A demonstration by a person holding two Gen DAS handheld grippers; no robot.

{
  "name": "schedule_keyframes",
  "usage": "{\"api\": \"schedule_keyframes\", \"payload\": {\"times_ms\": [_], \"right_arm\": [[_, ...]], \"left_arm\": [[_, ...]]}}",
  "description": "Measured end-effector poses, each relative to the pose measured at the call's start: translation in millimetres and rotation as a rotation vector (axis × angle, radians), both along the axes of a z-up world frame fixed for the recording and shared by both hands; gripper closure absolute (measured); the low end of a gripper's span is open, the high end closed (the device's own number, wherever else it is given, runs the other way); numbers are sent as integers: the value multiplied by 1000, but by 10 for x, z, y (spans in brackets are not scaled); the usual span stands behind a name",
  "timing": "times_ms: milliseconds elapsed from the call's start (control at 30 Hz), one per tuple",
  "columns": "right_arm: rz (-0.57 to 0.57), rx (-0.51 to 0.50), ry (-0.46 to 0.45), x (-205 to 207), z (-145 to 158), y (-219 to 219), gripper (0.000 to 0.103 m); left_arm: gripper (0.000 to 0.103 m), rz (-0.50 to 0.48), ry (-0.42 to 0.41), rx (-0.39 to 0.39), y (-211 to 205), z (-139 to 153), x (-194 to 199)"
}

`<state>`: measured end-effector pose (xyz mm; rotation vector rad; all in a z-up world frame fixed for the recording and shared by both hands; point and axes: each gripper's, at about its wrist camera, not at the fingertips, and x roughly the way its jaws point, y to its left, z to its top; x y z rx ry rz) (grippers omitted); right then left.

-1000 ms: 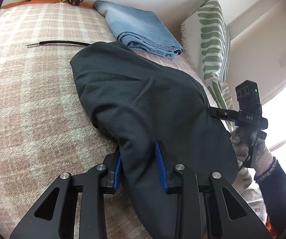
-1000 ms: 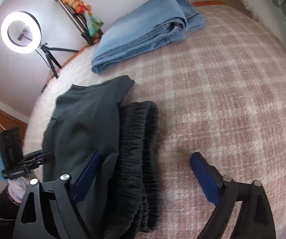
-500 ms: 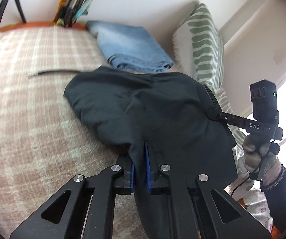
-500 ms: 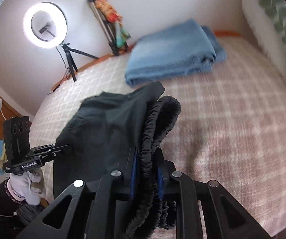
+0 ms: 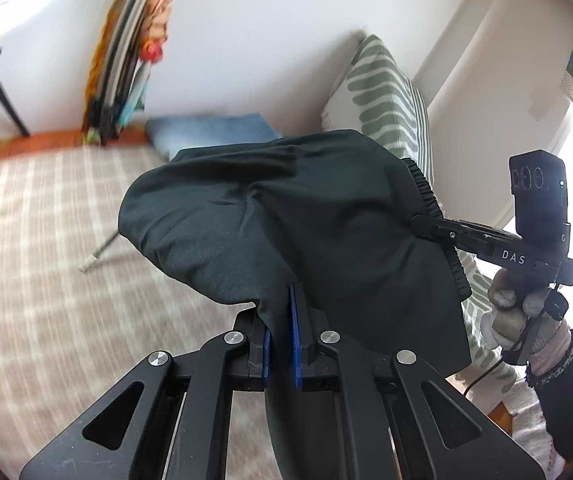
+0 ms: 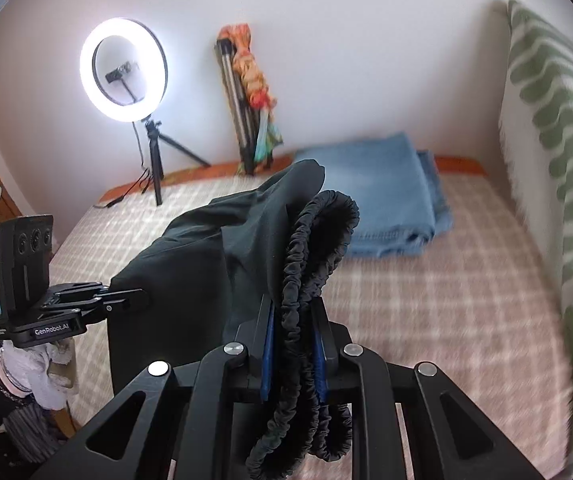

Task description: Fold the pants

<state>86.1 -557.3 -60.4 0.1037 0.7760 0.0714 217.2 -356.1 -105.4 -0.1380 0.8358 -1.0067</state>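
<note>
The dark pants (image 5: 310, 216) hang in the air above the bed (image 5: 38, 240), held between both claws. The left claw (image 5: 282, 344) is clamped on a fold of the plain fabric. The right claw (image 6: 292, 354) is clamped on the gathered elastic waistband (image 6: 306, 256), which loops up above its fingers and droops below them. Folded jeans (image 6: 382, 204) lie on the bed's checked blanket near the wall, beside a green-patterned pillow (image 6: 558, 152). A lit ring light (image 6: 123, 70) stands on a tripod behind the bed.
</note>
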Motion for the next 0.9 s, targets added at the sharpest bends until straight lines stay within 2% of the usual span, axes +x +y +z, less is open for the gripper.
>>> {"api": "schedule_keyframes", "payload": {"times_ms": [133, 500, 700, 900], "right_arm": [[-23, -31, -45, 242, 146, -79, 88], [-96, -91, -109, 1069, 354, -474, 88], [-129, -137, -112, 1545, 316, -689, 88], [-154, -165, -67, 1913, 102, -869, 88]], "left_arm": [[97, 2, -45, -2, -174, 167, 282], [97, 18, -146, 27, -702, 392, 1074], [97, 34, -152, 62, -1026, 334, 1464], [97, 48, -142, 109, -1261, 176, 1678]]}}
